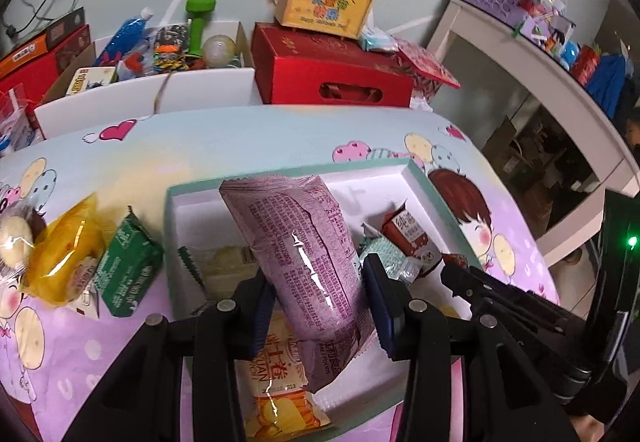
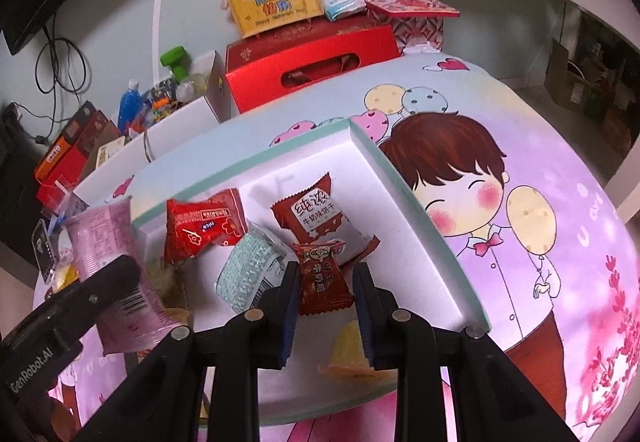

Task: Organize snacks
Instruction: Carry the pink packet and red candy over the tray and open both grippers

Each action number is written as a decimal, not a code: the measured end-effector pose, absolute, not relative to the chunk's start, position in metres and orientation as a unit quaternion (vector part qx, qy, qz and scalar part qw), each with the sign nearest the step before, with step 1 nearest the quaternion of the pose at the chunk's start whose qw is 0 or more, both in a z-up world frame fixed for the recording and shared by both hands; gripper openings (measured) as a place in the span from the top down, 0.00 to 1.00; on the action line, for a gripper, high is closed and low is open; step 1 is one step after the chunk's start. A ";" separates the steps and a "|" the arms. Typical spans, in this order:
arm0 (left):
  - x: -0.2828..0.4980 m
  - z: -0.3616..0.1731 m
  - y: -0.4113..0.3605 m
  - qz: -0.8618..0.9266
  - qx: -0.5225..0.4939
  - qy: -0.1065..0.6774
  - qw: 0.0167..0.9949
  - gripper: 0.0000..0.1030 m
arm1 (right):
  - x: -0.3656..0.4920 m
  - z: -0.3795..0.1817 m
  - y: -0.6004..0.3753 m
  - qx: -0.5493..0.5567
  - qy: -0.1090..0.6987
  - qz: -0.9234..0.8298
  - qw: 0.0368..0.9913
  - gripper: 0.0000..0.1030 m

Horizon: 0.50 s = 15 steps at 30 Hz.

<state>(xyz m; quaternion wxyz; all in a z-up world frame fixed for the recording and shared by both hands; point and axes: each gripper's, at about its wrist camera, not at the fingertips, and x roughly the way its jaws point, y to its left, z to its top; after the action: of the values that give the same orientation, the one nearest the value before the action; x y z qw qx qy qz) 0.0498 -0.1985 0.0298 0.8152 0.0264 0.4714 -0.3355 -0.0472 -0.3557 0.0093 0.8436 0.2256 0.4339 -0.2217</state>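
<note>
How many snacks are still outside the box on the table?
3 that I can see, all left of the box: a round pale snack at the edge, a yellow packet, then a green packet. More may hide underneath.

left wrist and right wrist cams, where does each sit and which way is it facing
Left wrist: on the left gripper, looking along its fingers down into the white box; a purple packet sits between its fingers, and the right gripper shows at right.
Right wrist: on the right gripper, facing into the white box from its right side; a small red packet sits between its fingers, and the left gripper shows at left.
Shared: box, purple packet, red gift box.
</note>
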 end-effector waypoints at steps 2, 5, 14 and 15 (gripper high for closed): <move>0.049 0.025 -0.202 -0.337 0.032 0.476 0.812 0.57 | -0.046 0.008 -0.355 0.226 0.438 -0.222 0.842 0.72; 0.049 0.022 -0.204 -0.338 0.034 0.482 0.808 0.56 | -0.044 0.003 -0.355 0.228 0.446 -0.224 0.836 0.72; 0.048 0.025 -0.201 -0.338 0.029 0.484 0.807 0.56 | -0.041 -0.001 -0.352 0.223 0.459 -0.223 0.830 0.72; 0.048 0.025 -0.200 -0.338 0.029 0.485 0.806 0.56 | -0.040 -0.001 -0.352 0.222 0.460 -0.224 0.830 0.72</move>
<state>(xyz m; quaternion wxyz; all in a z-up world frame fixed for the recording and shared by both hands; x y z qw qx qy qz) 0.0482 -0.2005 0.0254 0.8061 0.0289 0.4849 -0.3380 -0.0403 -0.3519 -0.0011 0.8299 0.2219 0.4601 -0.2243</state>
